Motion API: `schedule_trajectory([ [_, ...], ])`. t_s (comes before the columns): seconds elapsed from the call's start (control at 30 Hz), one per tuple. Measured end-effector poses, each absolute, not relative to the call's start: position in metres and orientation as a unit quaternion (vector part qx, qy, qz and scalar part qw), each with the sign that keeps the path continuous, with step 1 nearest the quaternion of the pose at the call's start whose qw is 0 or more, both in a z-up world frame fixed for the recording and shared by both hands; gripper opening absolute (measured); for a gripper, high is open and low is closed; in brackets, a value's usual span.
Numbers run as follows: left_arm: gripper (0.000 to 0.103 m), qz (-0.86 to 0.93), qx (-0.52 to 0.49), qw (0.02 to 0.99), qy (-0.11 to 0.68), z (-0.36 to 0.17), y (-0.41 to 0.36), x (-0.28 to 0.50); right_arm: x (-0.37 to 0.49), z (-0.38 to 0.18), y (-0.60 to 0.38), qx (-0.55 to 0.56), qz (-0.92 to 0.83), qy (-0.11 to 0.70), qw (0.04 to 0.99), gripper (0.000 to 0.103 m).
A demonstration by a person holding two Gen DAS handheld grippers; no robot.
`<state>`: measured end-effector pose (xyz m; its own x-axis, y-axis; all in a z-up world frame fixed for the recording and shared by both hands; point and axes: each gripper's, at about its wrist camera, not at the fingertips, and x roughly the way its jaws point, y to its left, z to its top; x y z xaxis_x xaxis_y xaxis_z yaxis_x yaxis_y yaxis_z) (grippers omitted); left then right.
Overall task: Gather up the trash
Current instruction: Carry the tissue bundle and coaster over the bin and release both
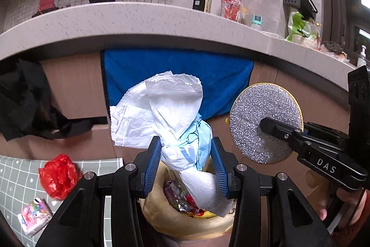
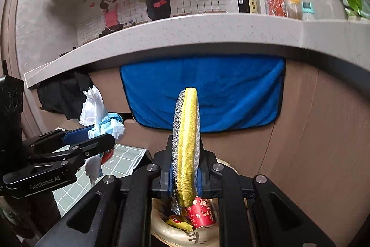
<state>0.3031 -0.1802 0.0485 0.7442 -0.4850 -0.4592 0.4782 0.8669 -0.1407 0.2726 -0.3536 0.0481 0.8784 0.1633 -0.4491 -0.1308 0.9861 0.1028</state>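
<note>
The left gripper [image 1: 186,163] has its blue pads pressed on a crumpled bundle of white and light-blue paper [image 1: 175,122]. The bundle stands up from the jaws, and its lower tail hangs down between them into the mouth of the trash bag [image 1: 161,221], which lies directly below. So for this piece the way to go is straight down; I judge that spreading the jaws would let it fall inside.

The right gripper [image 2: 186,173] pinches a round scouring pad [image 2: 186,131] on its edge, its disc upright, also above the bag opening with wrappers and a red cup [image 2: 201,212] inside.

Both hands are about equally near. On the gray checked mat at the left, a red plastic wad [image 1: 59,176] and a small pink packet [image 1: 34,217] are not yet collected.
</note>
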Motion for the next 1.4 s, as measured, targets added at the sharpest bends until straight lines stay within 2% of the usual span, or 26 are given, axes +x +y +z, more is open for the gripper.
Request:
schedule_trajectory([
  [0.37,0.044,-0.252,-0.015,0.926,0.279,0.019,-0.186,0.332,0.296,0.022,-0.363,0.051,0.072,0.262,0.961,0.013],
  [0.9,0.045,-0.267,-0.039,0.914,0.303,0.005,-0.190,0.355,0.323,0.001,-0.363,0.053,0.055,0.290,0.954,0.014],
  [0.97,0.046,-0.303,-0.057,0.898,0.315,0.004,-0.191,0.366,0.328,-0.003,-0.365,0.053,0.050,0.296,0.953,0.020],
  [1.03,0.053,-0.327,-0.079,0.880,0.334,0.002,-0.191,0.378,0.333,-0.010,-0.371,0.069,0.043,0.311,0.947,0.044],
  [1.07,0.057,-0.336,-0.086,0.874,0.340,0.000,-0.190,0.384,0.334,-0.013,-0.373,0.076,0.042,0.314,0.946,0.047],
  [1.17,0.061,-0.329,-0.099,0.867,0.361,-0.003,-0.180,0.393,0.330,-0.020,-0.377,0.084,0.036,0.322,0.942,0.048],
  [1.4,0.062,-0.303,-0.120,0.873,0.363,-0.001,-0.139,0.383,0.322,-0.020,-0.377,0.089,0.024,0.329,0.940,0.048],
])
